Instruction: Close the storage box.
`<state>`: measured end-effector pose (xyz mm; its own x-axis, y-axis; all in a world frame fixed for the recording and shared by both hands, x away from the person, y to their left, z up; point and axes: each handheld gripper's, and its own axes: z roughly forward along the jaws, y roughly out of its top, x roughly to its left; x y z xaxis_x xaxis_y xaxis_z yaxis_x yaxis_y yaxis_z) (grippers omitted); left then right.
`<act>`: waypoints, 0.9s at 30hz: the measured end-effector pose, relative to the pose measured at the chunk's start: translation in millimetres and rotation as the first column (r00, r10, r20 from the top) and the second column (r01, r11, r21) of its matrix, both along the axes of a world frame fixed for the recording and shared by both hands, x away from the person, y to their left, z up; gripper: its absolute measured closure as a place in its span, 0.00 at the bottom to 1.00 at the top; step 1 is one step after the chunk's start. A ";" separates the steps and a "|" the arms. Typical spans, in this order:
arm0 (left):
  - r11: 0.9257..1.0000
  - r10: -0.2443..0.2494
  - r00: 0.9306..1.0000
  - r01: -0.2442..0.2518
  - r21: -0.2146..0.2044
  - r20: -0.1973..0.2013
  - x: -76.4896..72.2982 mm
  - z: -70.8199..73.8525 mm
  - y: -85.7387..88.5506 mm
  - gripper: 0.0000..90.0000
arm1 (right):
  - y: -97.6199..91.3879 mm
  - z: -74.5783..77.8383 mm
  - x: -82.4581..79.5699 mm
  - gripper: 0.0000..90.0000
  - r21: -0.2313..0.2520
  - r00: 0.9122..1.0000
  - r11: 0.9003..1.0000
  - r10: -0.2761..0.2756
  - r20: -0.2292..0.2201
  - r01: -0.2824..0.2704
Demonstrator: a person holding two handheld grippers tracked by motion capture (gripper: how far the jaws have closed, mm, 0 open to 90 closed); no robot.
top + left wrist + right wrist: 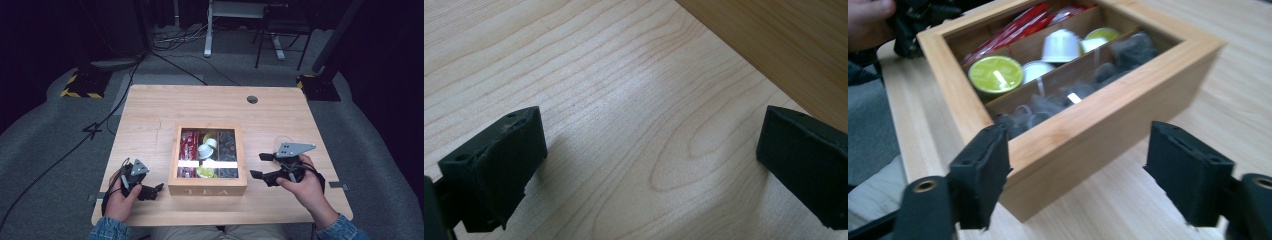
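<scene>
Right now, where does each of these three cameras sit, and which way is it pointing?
High view: fixed above the person's side, looking forward and down at the table and the wooden tea box; both hands, the left tool and the right tool show.
Left gripper view: rides the left tool, facing bare tabletop beside the box wall; its open jaws show.
Right gripper view: rides the right tool, facing the box's side; its open jaws show.
Shared: the tea box and the table appear in all three.
</scene>
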<state>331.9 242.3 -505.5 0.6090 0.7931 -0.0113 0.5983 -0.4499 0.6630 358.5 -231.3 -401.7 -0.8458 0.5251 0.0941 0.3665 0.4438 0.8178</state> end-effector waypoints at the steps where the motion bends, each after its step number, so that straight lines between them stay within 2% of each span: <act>1: 1.000 -0.003 1.000 0.003 0.001 0.000 0.1 0.1 0.5 0.00 | -9.3 3.8 2.2 0.22 -0.008 1.000 1.000 -0.013 0.002 0.013; 2: 1.000 -0.005 1.000 0.005 0.000 -0.001 0.1 0.0 0.9 0.00 | -9.3 3.8 2.2 0.22 -0.008 1.000 1.000 -0.013 0.002 0.013; 4: 1.000 -0.007 1.000 0.007 -0.002 -0.002 0.0 -0.1 1.9 0.00 | -24.8 7.9 4.5 0.18 -0.015 0.999 0.999 -0.043 -0.004 0.043; 5: 1.000 -0.009 1.000 0.009 -0.002 -0.004 0.1 0.0 2.5 0.00 | -24.8 7.9 4.5 0.18 -0.015 0.999 0.999 -0.043 -0.004 0.043; 7: 1.000 -0.005 1.000 0.005 -0.006 -0.005 0.2 -0.2 3.5 0.00 | -41.7 11.0 5.6 0.18 -0.009 0.995 0.995 -0.097 -0.004 0.097; 8: 1.000 -0.005 1.000 0.005 -0.005 -0.005 0.6 -0.1 4.2 0.00 | -41.7 11.0 5.6 0.18 -0.009 0.995 0.995 -0.097 -0.004 0.097; 9: 1.000 -0.003 1.000 0.003 -0.005 -0.005 0.9 0.0 4.9 0.00 | -47.3 11.7 5.7 0.18 -0.011 0.994 0.993 -0.114 -0.004 0.114; 10: 1.000 0.000 1.000 0.000 -0.008 -0.005 1.2 -0.3 5.2 0.00 | -58.6 12.7 5.6 0.19 -0.034 0.989 0.989 -0.147 0.007 0.147; 11: 1.000 -0.002 1.000 0.002 -0.005 -0.002 1.9 -0.2 5.9 0.00 | -58.6 12.7 5.6 0.19 -0.034 0.989 0.989 -0.147 0.007 0.147; 12: 1.000 -0.001 1.000 0.001 -0.003 0.001 2.4 -0.2 6.3 0.00 | -64.5 13.0 5.7 0.19 -0.050 0.987 0.986 -0.161 0.015 0.161; 13: 1.000 0.001 1.000 -0.001 -0.005 -0.003 2.4 -0.2 6.5 0.00 | -76.9 13.4 5.8 0.19 -0.095 0.983 0.979 -0.178 0.034 0.180; 14: 1.000 -0.001 1.000 0.001 -0.006 -0.007 2.8 -0.1 7.0 0.00 | -76.9 13.4 5.8 0.19 -0.095 0.983 0.979 -0.178 0.034 0.180; 16: 1.000 0.001 1.000 -0.001 -0.007 -0.005 3.2 -0.2 7.4 0.00 | -89.1 12.3 6.5 0.19 -0.137 0.980 0.970 -0.194 0.045 0.199; 18: 1.000 0.001 1.000 -0.001 -0.004 0.001 3.9 -0.2 8.3 0.00 | -106.0 7.4 8.8 0.19 -0.137 0.970 0.960 -0.241 0.031 0.243; 19: 1.000 0.001 1.000 -0.001 -0.004 0.001 3.9 -0.2 8.3 0.00 | -106.0 7.4 8.8 0.19 -0.137 0.970 0.960 -0.241 0.031 0.243; 23: 1.000 0.001 1.000 -0.001 -0.004 0.001 4.4 -0.2 9.2 0.00 | -126.5 -4.6 14.0 0.21 -0.185 0.957 0.939 -0.287 0.037 0.289; 24: 1.000 -0.001 1.000 0.001 -0.002 -0.001 4.5 0.0 9.6 0.00 | -126.5 -4.6 14.0 0.21 -0.185 0.957 0.939 -0.287 0.037 0.289; 25: 1.000 -0.001 1.000 0.001 -0.002 -0.001 4.5 0.0 9.6 0.00 | -131.5 -11.3 17.1 0.21 -0.223 0.958 0.932 -0.285 0.034 0.285; 27: 1.000 -0.003 1.000 0.003 -0.003 -0.002 4.5 -0.1 9.8 0.00 | -136.4 -18.9 20.5 0.21 -0.261 0.959 0.924 -0.282 0.025 0.278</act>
